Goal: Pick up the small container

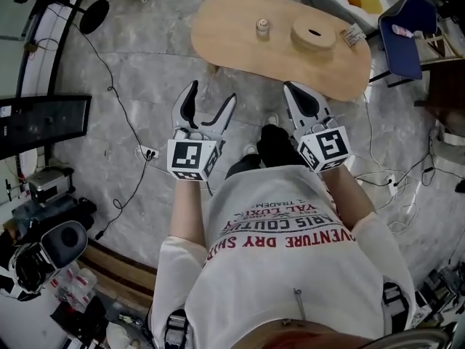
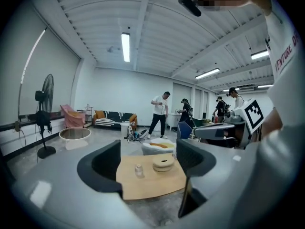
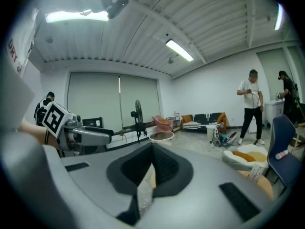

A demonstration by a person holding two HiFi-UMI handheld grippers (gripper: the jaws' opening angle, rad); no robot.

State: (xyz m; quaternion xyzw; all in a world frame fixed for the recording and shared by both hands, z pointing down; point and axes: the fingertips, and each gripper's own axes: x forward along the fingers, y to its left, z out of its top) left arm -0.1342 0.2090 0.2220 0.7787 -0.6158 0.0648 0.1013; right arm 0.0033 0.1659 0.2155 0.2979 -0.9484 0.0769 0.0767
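- Hanging over the floor short of the counter (image 1: 240,60), the left tongs (image 1: 211,94) stand wide open with nothing between them.
- The right tongs (image 1: 294,91) are beside them with the jaws pressed together and empty. The right gripper view shows the pads meeting, with only floor beyond.
- The jar (image 1: 262,27) stands upright on the counter, just left of the round wooden disc (image 1: 313,33) and apart from it.
- The jar lies ahead of both tongs and well apart from them, on a line roughly between the two.
- In the head view the right tongs look a shade nearer.
- In the left gripper view the jar sits in the gap between the open jaws, far off, so the left tongs already point about straight at it.
- The jar's long axis is vertical, so a grip would go across its body from the side, with the jaws level.
- The left tongs look the likelier to take it. They need a reach forward and down, drifting slightly right, to bring the pads either side of the jar.
- The disc is close on the jar's right, so the right-hand jaw has little room there.
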